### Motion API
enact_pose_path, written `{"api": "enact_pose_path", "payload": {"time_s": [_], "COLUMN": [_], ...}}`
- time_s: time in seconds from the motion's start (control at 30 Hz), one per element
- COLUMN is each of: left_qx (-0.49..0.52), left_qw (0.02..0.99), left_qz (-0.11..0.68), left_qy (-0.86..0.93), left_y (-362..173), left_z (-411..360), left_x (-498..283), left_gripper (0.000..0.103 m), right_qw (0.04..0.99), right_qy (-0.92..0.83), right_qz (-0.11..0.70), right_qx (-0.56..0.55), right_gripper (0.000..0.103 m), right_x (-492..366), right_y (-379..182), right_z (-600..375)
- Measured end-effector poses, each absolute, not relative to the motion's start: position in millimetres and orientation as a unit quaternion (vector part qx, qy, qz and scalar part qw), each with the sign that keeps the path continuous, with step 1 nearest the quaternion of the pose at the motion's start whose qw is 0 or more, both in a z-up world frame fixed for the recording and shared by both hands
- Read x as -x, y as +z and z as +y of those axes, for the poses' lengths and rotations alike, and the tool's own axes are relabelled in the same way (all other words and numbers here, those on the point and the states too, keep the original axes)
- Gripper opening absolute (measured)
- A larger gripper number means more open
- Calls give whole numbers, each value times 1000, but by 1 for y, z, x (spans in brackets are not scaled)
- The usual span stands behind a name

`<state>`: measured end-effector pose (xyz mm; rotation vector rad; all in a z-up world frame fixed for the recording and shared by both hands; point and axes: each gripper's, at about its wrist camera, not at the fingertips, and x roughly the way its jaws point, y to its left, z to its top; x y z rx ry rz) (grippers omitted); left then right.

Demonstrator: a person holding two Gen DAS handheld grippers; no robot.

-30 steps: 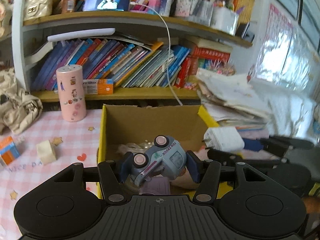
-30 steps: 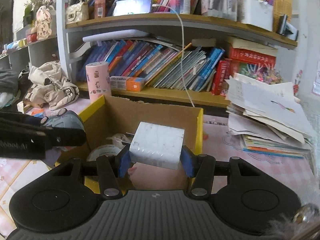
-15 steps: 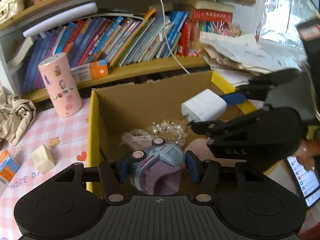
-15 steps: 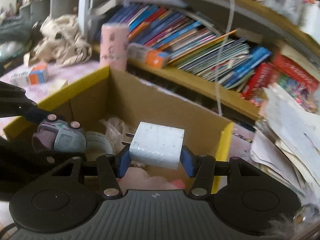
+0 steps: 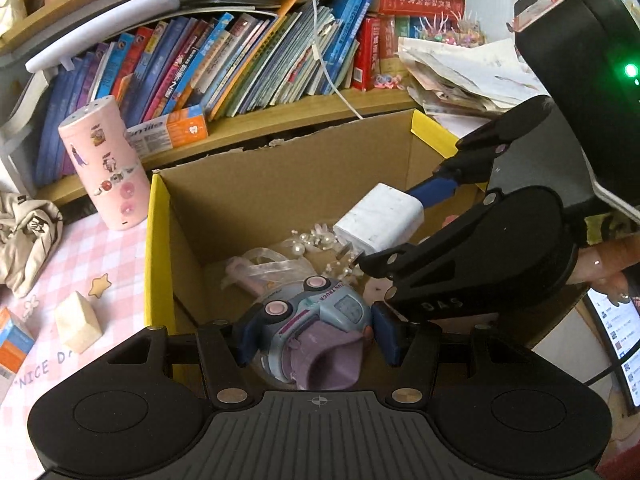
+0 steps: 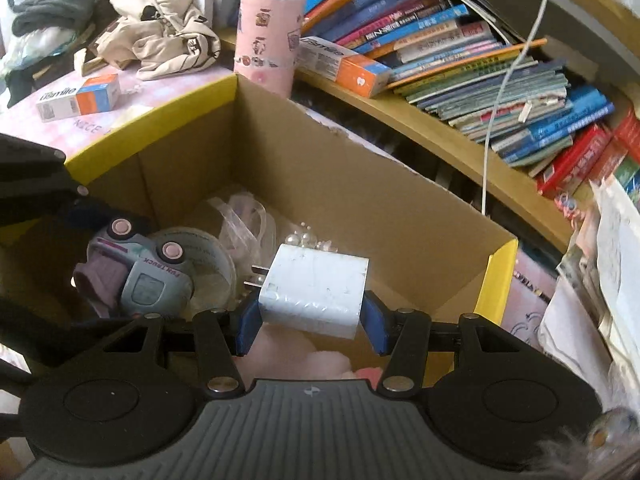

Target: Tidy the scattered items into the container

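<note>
Two grippers over one cardboard box (image 5: 280,184), left gripper (image 5: 316,338) clamping one toy truck (image 5: 316,332), right gripper (image 6: 310,320) clamping one white charger (image 6: 314,290).

Black left gripper (image 5: 314,336) and right gripper (image 6: 310,320): blue-padded fingers (image 6: 246,322), ribbed grey bodies, silver screws

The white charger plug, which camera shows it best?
The right wrist view: the white charger plug sits centred and close between the jaws, prongs visible. The left wrist view shows it smaller, off to the side, over the cardboard box.
</note>
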<state>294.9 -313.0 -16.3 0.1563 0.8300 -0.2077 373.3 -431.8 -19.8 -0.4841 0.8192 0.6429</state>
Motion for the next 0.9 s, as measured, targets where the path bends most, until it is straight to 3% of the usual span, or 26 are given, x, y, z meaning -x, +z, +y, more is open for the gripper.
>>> {"api": "enact_pose_path", "payload": {"time_s": [0.2, 0.63, 0.9], "left_qx": [-83, -73, -58], "left_qw": [912, 932, 943], "left_qz": [392, 348, 324], "left_qy": [-91, -73, -56], "left_y": [-12, 10, 20], "left_z": [-313, -306, -300], "left_x": [-292, -266, -243], "left_gripper": [63, 64, 69], "right_qw": [849, 877, 900], "right_qy": [291, 263, 250], "right_qz": [380, 363, 330], "right_qx": [222, 171, 132], "right_gripper": [54, 55, 60], "right_x": [-373, -354, -326], "right_y": [-17, -8, 3], "right_z": [-433, -449, -457]}}
